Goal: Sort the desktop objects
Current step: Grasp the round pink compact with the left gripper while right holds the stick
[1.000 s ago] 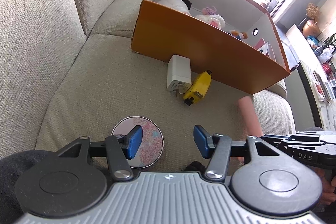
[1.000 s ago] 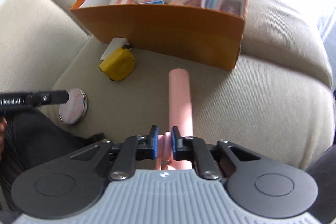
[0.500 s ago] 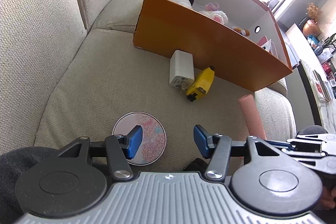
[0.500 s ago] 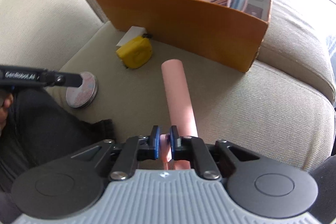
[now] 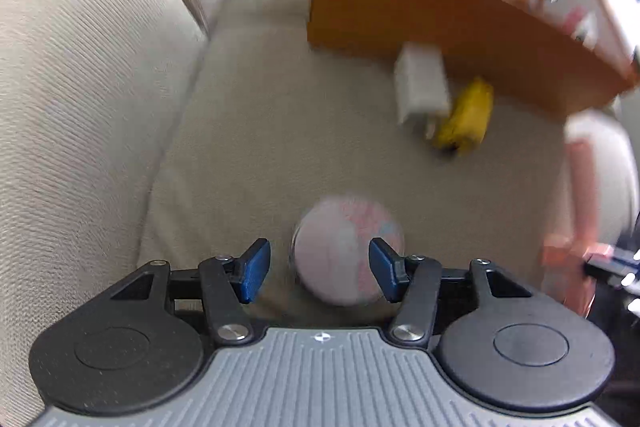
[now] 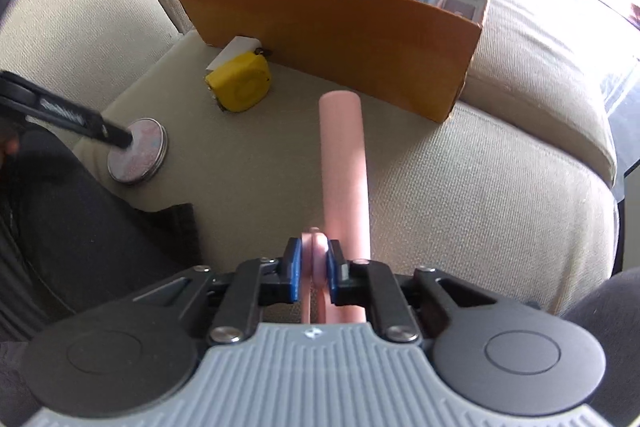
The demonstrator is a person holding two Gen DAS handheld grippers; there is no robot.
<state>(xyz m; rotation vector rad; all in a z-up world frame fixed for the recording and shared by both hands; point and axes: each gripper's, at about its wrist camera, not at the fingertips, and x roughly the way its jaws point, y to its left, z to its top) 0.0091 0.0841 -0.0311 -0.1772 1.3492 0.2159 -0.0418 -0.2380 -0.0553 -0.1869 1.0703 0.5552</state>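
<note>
A round tin [image 5: 348, 251] with a pink floral lid lies flat on the beige sofa seat. My left gripper [image 5: 320, 261] points down over it, open, with the tin between its blue fingers and closer to the right one. The same tin [image 6: 138, 157] shows in the right wrist view under a left fingertip [image 6: 118, 139]. My right gripper [image 6: 314, 267] is shut on the flat crimped end of a pink tube [image 6: 344, 163], which sticks out forward above the cushion. This tube [image 5: 576, 211] is blurred at the right edge of the left wrist view.
An open orange box [image 6: 340, 35] with plush toys and cards stands on the seat behind. A yellow tape measure [image 6: 240, 83] and a white charger [image 6: 232, 53] lie against its front wall. A person's dark trouser leg [image 6: 80, 227] fills the near left. The sofa back rises on the left.
My left gripper has tipped downward and shifted left, so the tin now sits between its fingers instead of under the left one. The right gripper has shifted with the pink tube still gripped.
</note>
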